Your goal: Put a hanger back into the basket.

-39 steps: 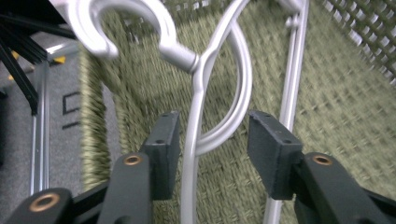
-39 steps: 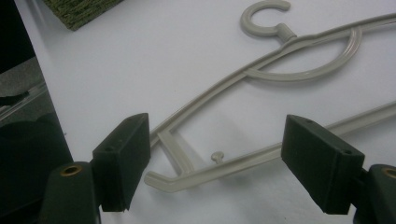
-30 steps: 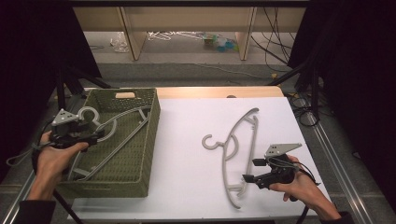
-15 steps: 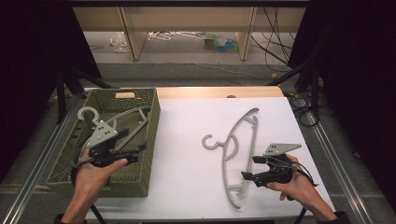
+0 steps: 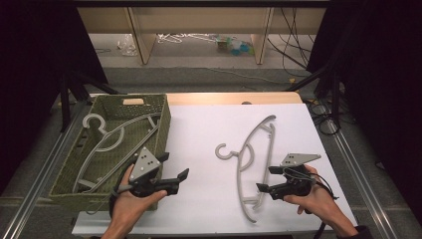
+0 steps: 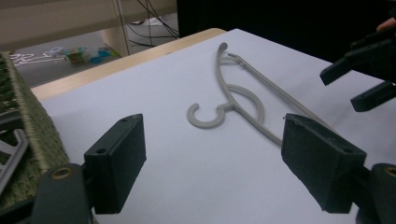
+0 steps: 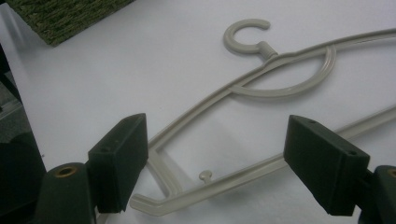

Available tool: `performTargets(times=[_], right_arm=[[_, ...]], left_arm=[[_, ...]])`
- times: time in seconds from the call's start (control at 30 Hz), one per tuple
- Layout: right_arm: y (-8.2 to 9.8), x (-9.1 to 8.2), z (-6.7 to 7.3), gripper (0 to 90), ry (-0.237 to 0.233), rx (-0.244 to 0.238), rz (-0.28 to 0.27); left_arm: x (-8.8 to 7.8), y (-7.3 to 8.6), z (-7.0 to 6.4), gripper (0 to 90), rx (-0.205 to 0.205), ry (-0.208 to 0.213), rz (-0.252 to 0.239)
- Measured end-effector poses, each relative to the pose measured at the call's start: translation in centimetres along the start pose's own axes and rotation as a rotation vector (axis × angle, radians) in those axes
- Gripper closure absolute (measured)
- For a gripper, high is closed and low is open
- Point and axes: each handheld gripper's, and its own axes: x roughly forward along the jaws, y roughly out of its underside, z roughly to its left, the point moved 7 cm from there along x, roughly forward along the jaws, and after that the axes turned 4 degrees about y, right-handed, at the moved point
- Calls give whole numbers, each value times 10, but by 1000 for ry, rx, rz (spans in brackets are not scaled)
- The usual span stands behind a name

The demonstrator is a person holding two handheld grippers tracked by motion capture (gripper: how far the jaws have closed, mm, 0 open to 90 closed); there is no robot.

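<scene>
A grey plastic hanger [image 5: 251, 159] lies flat on the white table top, hook toward the left. My right gripper [image 5: 266, 179] hovers open at the hanger's near end, its jaws astride the lower bars, hanger [image 7: 261, 84] between them. My left gripper [image 5: 180, 181] is open and empty beside the near right corner of a green woven basket [image 5: 164, 119], pointing right at the hanger [image 6: 233, 105]. Another grey hanger [image 5: 107, 142] rests inside the basket. The right gripper [image 6: 369, 70] appears at the far right of the left gripper view.
The basket [image 6: 28, 121] takes up the table's left side. White table surface [image 5: 209, 144] lies between basket and hanger. A wooden strip [image 5: 229, 98] borders the far edge. Metal rails run along both table sides, and dark curtains stand beyond.
My left gripper has left the basket, swinging right over its near corner to the white table, open and empty. The right gripper has barely moved.
</scene>
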Motion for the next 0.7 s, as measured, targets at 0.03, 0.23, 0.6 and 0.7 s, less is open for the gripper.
performTargets(times=[0.03, 0.23, 0.6, 0.7], right_arm=[[0, 0, 0, 227, -2, 0, 0], [0, 2, 0, 227, 9, -10, -6], [0, 8, 3, 224, 10, -13, -1], [-2, 12, 6, 219, 31, -10, 7]], left_arm=[[2, 3, -3, 220, 4, 9, 9], [11, 28, -15, 218, 19, 37, 37], [10, 38, -11, 215, 7, 19, 23], [11, 42, -15, 215, 22, 25, 24]])
